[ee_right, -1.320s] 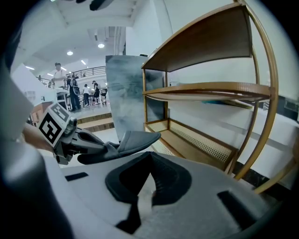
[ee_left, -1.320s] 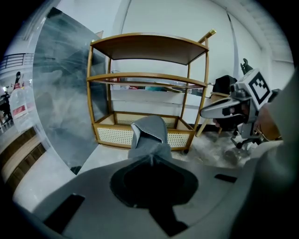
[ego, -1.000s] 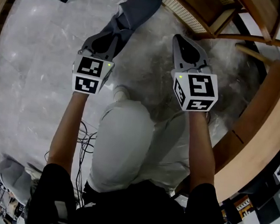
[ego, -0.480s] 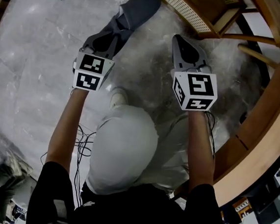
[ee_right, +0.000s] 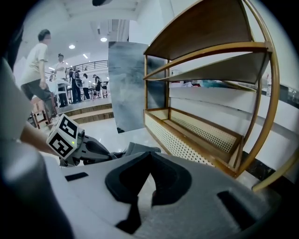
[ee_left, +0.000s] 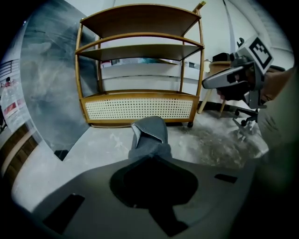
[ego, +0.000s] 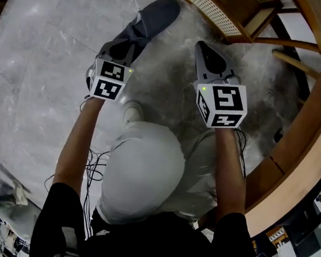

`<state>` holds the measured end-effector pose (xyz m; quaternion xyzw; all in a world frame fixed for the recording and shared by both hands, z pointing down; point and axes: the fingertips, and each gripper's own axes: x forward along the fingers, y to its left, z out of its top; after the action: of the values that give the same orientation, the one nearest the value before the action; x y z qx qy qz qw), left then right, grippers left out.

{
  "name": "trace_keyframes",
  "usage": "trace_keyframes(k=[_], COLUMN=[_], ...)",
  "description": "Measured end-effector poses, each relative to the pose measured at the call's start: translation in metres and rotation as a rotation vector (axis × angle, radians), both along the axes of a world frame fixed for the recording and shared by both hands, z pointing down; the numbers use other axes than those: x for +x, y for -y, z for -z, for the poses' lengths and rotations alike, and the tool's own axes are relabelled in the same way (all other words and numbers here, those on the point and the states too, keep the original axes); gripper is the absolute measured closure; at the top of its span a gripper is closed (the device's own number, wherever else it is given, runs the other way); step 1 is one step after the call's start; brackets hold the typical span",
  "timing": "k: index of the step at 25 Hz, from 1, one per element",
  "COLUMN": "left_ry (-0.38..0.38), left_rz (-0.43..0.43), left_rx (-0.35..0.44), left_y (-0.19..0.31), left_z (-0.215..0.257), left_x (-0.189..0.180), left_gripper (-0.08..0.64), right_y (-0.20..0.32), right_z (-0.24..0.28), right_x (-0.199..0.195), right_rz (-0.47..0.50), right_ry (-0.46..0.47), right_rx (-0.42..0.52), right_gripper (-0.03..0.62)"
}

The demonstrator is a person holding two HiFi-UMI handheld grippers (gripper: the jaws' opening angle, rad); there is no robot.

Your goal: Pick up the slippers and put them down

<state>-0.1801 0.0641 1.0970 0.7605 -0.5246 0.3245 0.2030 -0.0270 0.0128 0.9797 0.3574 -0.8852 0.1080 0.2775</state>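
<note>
Half of the job looks done: the pick-up is made and the put-down is still to come. The grey marble floor (ego: 35,85) fills most of the head view, and no slipper lies on any part of it that shows. The wooden shelf unit (ego: 217,12) with the cane-panelled base stands along the floor's far edge.

The grey slipper (ego: 151,20) is off the floor's middle, pointing away from the person with its toe towards the shelf unit's base. Whether the toe touches the floor I cannot tell, nor whether this is one slipper or a pair pressed flat together. The left gripper (ego: 132,36) is clamped tight on its near end, and the left gripper view shows the grey fabric running straight out from between the closed jaws. The right gripper (ego: 202,46) carries nothing; its jaws stand together in a point, well apart from the slipper.

Against the earlier frames, the left gripper's marker cube looks smaller and sits higher in the head view, so it has sunk towards the floor with the slipper. The right gripper has dropped a little too, and the grip is unchanged.
</note>
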Motion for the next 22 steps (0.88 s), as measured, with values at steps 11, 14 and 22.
trace_keyframes(k=[11, 14, 22], left_ry=[0.034, 0.025, 0.004], left_rz=[0.003, 0.004, 0.007], left_rx=[-0.079, -0.097, -0.13], left_y=[-0.008, -0.012, -0.022], left_z=[-0.037, -0.046, -0.061], left_x=[-0.002, -0.003, -0.003], left_gripper=[0.544, 0.543, 0.543], right_y=[-0.005, -0.007, -0.015], right_z=[-0.015, -0.019, -0.022], right_x=[0.005, 0.005, 0.001], right_rz=[0.005, 0.007, 0.021], right_ry=[-0.019, -0.02, -0.02], right_rx=[-0.023, -0.031, -0.039], right_gripper=[0.592, 0.592, 0.592])
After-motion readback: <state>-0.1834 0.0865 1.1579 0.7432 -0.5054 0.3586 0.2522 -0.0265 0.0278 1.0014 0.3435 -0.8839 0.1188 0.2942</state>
